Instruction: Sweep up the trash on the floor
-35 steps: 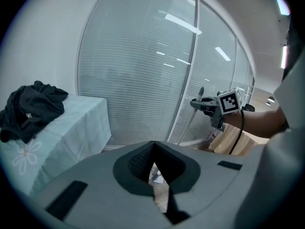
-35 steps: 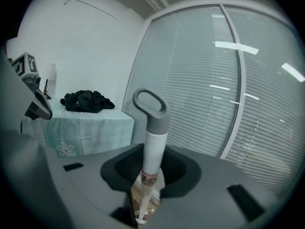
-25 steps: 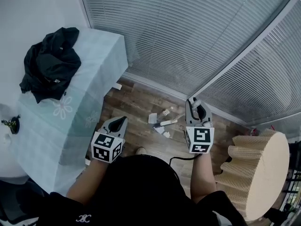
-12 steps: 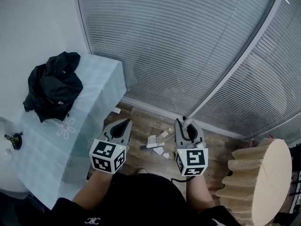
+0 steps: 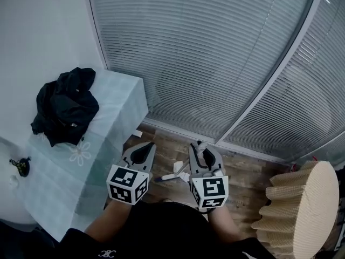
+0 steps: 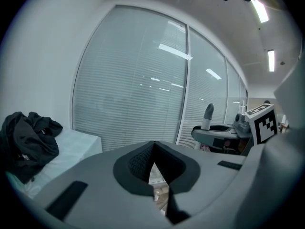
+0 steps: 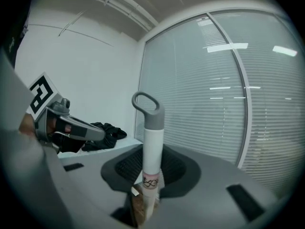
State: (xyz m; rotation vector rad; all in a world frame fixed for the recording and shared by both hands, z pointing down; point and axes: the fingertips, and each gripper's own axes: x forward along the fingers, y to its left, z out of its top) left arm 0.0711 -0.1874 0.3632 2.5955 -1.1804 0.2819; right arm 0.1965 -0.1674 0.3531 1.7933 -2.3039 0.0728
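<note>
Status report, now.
Left gripper shut, empty. Right gripper shut on broom handle. Trash on floor between grippers. Table at left, not in the way.

We have a table [image 5: 116, 104] at our left with a jacket [image 5: 64, 109] on it, blinds [image 5: 205, 53] ahead and a stool [image 5: 302, 209] at our right. Trash [image 5: 177, 168] lies on the floor [image 5: 242, 171] between table and stool.

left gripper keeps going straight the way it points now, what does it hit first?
Probably the blinded window. The left gripper, jaws shut and empty, aims at it, and the table sits off to its left. Depth is unclear.
</note>
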